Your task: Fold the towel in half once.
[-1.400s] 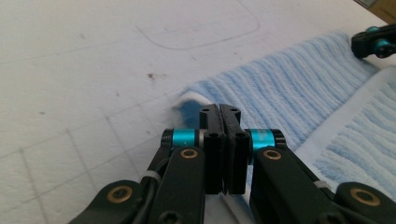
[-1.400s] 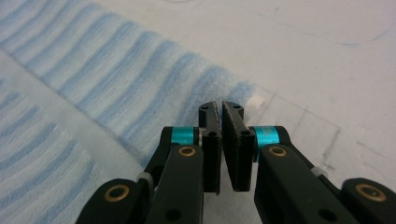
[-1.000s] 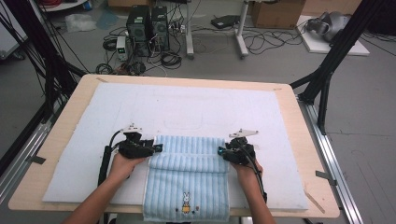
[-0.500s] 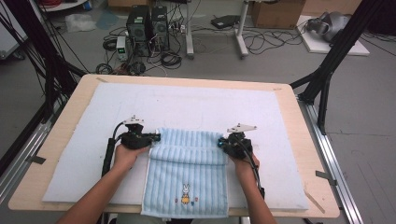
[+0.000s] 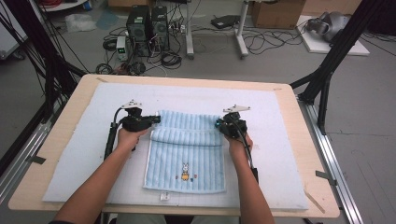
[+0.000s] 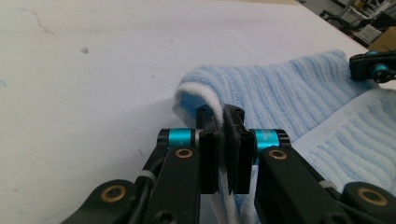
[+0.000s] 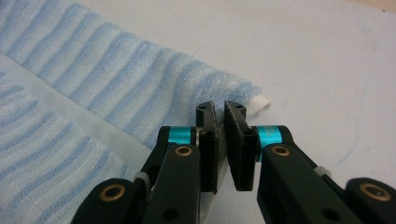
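A light blue striped towel [image 5: 187,158] with a small rabbit motif lies on the white mat [image 5: 280,140]. A folded band runs across its far part. My left gripper [image 5: 155,120] is shut on the towel's left edge. In the left gripper view the jaws [image 6: 223,116] pinch a white-lined fold of the towel [image 6: 280,88]. My right gripper [image 5: 219,125] is shut on the towel's right edge. In the right gripper view its jaws [image 7: 218,112] pinch the cloth just behind the towel's corner [image 7: 116,79]. The right gripper's tip [image 6: 373,67] shows far off in the left gripper view.
The mat covers most of a wooden table [image 5: 46,154]. A small white tag [image 5: 164,196] lies near the mat's front edge. Beyond the table's far edge are computer towers [image 5: 147,23] and cables on the floor. Black frame posts [image 5: 327,74] stand at both sides.
Both hands have moved away from the person, toward the table's far side, taking the towel's gripped edge with them. More of the towel now lies spread toward the far side.
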Action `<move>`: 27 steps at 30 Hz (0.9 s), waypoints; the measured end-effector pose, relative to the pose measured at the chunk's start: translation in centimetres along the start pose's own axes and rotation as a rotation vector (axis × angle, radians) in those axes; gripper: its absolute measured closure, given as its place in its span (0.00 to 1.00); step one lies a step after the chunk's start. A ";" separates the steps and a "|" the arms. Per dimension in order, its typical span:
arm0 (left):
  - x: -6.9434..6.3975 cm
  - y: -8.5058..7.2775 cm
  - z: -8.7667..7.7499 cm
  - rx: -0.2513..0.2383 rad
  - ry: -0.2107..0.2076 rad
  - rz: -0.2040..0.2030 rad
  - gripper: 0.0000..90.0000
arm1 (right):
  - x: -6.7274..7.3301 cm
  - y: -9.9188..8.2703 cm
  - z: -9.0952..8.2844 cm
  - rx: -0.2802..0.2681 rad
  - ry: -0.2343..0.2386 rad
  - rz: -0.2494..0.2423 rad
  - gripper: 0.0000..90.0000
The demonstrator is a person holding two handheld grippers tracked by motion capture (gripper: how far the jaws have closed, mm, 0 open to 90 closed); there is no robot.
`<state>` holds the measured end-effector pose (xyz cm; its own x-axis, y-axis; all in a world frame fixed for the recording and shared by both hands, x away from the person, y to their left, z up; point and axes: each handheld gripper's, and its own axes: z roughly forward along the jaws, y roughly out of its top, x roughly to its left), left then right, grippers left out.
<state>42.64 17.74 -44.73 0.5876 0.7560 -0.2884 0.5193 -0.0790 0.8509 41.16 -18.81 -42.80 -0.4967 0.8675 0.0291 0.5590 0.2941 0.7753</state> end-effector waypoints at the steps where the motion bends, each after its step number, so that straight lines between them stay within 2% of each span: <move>1: 0.2 -0.1 0.2 0.001 0.004 0.006 0.94 | -0.1 0.2 0.2 -0.013 -0.002 0.001 0.93; 3: 0.4 -0.1 0.4 0.011 0.003 -0.001 0.94 | -0.3 0.5 0.6 -0.002 -0.006 0.006 0.93; 5: 0.5 0.3 0.5 0.014 0.008 0.026 0.94 | -0.4 0.7 1.0 -0.001 -0.018 -0.003 0.93; 9: 0.8 1.1 0.9 0.025 0.014 0.037 0.94 | -0.5 1.1 1.6 0.000 -0.032 0.004 0.93; 10: 0.8 1.1 0.9 0.014 0.020 0.038 0.94 | -0.6 1.2 1.7 0.001 -0.035 0.003 0.93; 14: 1.2 0.8 1.1 0.021 0.023 0.027 0.94 | -0.7 1.7 2.0 0.007 -0.032 0.016 0.93; 16: 1.2 0.8 1.1 0.023 0.028 0.024 0.92 | -0.7 1.9 2.1 0.006 -0.035 0.007 0.93; 17: 1.2 0.8 1.1 0.021 0.038 0.017 0.88 | -0.6 2.0 2.1 0.007 -0.033 0.011 0.92; 18: 1.3 1.0 0.9 0.011 0.056 -0.014 0.78 | -0.6 2.1 2.1 0.007 -0.034 0.009 0.89; 19: 1.4 1.1 0.7 0.009 0.062 -0.022 0.70 | -0.6 2.1 2.1 0.009 -0.037 0.010 0.80; 21: 1.5 1.3 0.2 0.002 0.073 -0.016 0.68 | -0.8 2.0 1.9 0.004 -0.029 0.030 0.68; 23: 1.7 1.4 -0.4 -0.001 0.061 -0.026 0.66 | -1.1 2.0 1.5 -0.005 -0.017 0.056 0.60; 26: 1.6 1.5 -0.8 0.010 0.026 -0.019 0.63 | -1.5 2.0 0.7 -0.028 0.001 0.076 0.56; 27: 1.5 1.5 -0.9 0.010 0.016 -0.018 0.62 | -1.7 2.0 0.3 -0.038 0.021 0.080 0.56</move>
<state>43.75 19.28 -43.49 0.5683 0.7676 -0.2964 0.5356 -0.0716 0.8414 43.32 -19.56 -41.55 -0.4652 0.8789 0.1052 0.5722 0.2079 0.7933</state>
